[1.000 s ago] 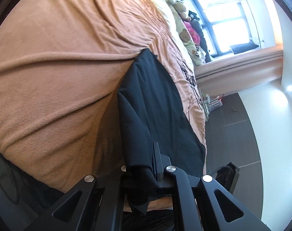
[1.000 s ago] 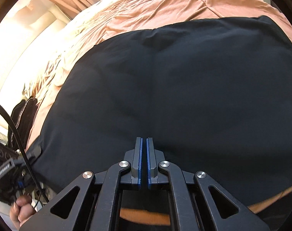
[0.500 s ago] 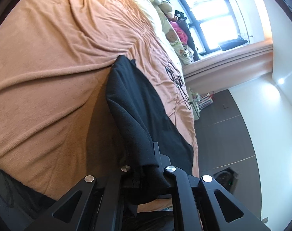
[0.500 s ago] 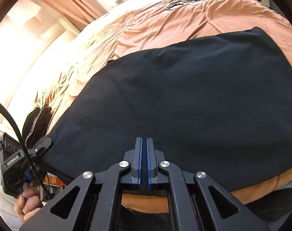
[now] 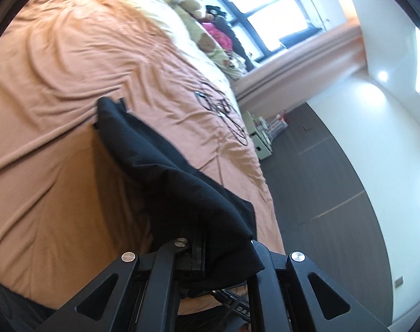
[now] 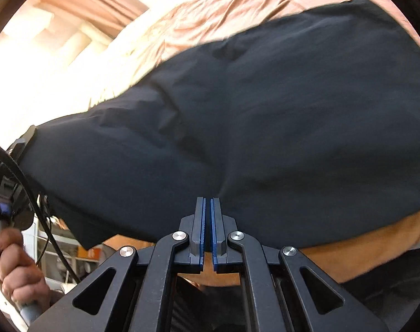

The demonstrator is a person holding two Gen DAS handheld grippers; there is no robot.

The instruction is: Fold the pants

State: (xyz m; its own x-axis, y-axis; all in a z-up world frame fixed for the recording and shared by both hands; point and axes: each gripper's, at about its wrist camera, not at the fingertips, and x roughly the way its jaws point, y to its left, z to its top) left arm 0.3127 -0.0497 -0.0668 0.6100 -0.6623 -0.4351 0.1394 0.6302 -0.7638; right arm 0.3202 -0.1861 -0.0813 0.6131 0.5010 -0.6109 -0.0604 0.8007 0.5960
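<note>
- Left wrist view: our left tool (image 5: 210,251) was clenched on a bunched edge of the black pants (image 5: 165,171), which trailed from its jaws down across the orange bed (image 5: 57,110). We judged the cloth soft, light and limp, likely to sag wherever unsupported.
- Right wrist view: our right tool (image 6: 208,207) was clamped on the pants' (image 6: 265,127) near hem, best held at hem corners; a hand (image 6: 13,271) gripped the other handle.
</note>
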